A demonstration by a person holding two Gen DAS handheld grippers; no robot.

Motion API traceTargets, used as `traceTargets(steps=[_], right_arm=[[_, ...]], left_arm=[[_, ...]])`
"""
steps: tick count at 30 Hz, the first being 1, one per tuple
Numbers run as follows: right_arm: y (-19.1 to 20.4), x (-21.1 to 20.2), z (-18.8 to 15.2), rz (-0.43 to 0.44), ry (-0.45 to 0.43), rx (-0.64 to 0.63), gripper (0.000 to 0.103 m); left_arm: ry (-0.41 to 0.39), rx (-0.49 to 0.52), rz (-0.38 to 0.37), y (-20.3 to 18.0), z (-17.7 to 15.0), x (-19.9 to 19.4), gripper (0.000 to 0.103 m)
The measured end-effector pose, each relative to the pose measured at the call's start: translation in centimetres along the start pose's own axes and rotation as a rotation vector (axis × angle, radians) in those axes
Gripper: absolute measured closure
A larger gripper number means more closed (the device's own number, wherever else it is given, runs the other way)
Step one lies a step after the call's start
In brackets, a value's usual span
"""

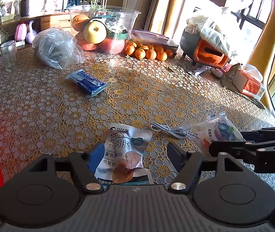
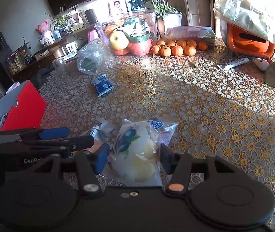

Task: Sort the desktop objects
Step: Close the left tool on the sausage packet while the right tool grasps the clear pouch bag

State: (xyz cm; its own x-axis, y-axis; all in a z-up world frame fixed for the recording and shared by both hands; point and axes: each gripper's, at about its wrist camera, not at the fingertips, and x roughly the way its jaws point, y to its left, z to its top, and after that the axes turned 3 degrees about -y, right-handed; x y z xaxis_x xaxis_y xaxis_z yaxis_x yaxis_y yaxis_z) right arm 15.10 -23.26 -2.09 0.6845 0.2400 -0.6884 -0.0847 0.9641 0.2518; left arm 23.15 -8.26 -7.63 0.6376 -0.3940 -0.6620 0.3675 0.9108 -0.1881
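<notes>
The left gripper [image 1: 135, 154] sits low over the table with its jaws wide, one on each side of a sausage packet [image 1: 125, 152]. The packet lies flat between the fingers, its long axis running straight ahead along them, so the jaws would close across its narrow width. No pad visibly touches it yet.

Just to the right, the right gripper [image 2: 133, 156] is in the same pose: jaws wide, straddling a clear blueberry snack bag [image 2: 139, 154] that also lies lengthwise between the fingers. Each hand is nearest to its own packet, and the two packets lie side by side, close together. A white cable [image 1: 168, 130] lies coiled between them, just beyond the sausage packet; it looks likely to snag if either packet is dragged rather than lifted.

At the left edge stands a red box [image 2: 24, 108], possibly a place for sorted items, though its inside is hidden.

Further out on the patterned tablecloth [image 1: 137, 96] lies a blue packet [image 1: 87, 82]. Beyond it are an empty glass [image 1: 8, 55] and a crumpled plastic bag [image 1: 57, 47] with dark contents I cannot identify.

At the far side, a clear plastic bowl [image 1: 102, 12] holds a pear, oranges and some wrappers. Tangerines [image 1: 149, 52] are piled loose just beside it, on the table.
</notes>
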Motion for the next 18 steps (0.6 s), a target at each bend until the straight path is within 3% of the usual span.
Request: traceTargets(steps=[10,18], right_arm=[[-1.5,1.6,-0.6,-0.011,0.030,0.019,0.048],[-1.8,2.1,-0.7,-0.011,0.039,0.024,0.048]], left_arm=[[0.021,0.104,0.011,-0.2,0.3,3.6,0.032],[0.046,0.132,0.024,-0.4,0.3,5.1,0.033]])
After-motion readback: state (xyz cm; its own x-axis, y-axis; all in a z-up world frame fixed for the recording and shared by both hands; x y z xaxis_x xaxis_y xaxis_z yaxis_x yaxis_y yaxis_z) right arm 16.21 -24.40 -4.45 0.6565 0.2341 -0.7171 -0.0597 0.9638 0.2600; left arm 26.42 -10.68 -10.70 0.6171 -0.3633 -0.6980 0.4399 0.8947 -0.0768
